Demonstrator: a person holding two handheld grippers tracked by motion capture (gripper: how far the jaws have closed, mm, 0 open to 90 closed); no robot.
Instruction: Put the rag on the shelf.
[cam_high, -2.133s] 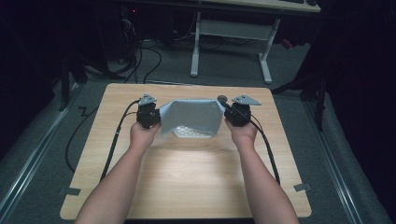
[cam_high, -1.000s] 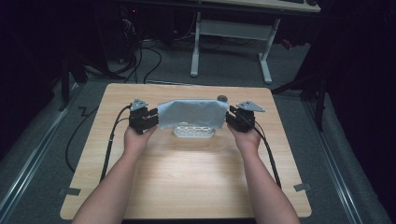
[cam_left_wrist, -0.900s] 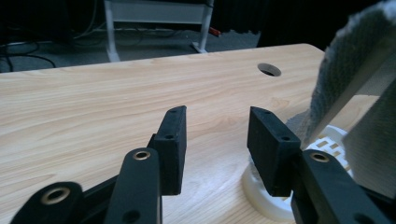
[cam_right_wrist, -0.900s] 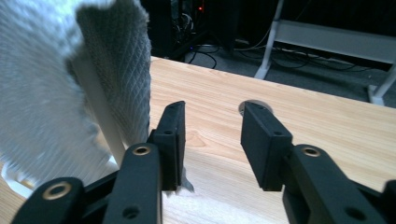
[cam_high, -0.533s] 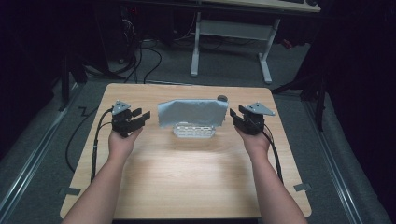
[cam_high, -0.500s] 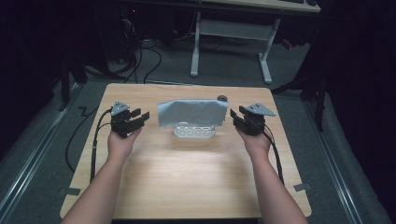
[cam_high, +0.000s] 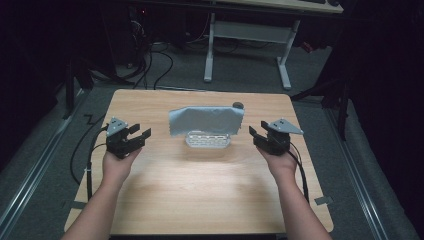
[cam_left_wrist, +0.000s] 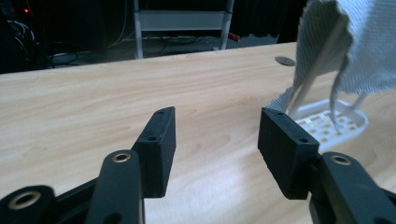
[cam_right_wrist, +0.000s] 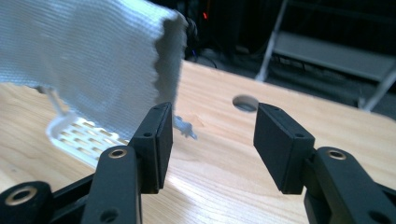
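A pale grey-blue cloth (cam_high: 206, 120) hangs draped over a small white rack (cam_high: 208, 140) at the middle of the wooden table (cam_high: 200, 185). The rack's slotted white base (cam_left_wrist: 331, 122) shows under the cloth (cam_left_wrist: 359, 42) in the left gripper view, and again as the rack (cam_right_wrist: 77, 133) under the cloth (cam_right_wrist: 88, 60) in the right gripper view. My left gripper (cam_high: 141, 136) rests left of the rack, open and empty. My right gripper (cam_high: 256, 134) sits right of the rack, open and empty. Both stand clear of the cloth.
A round cable hole (cam_high: 238, 105) lies at the table's far edge behind the cloth, with the hole (cam_right_wrist: 246, 102) ahead of the right gripper. A white desk frame (cam_high: 245, 45) and cables stand on the dark floor beyond. Cables trail off the table's left and right sides.
Both grippers let go of the cloth and drew apart, outward and toward the person. The cloth now hangs on the rack by itself.
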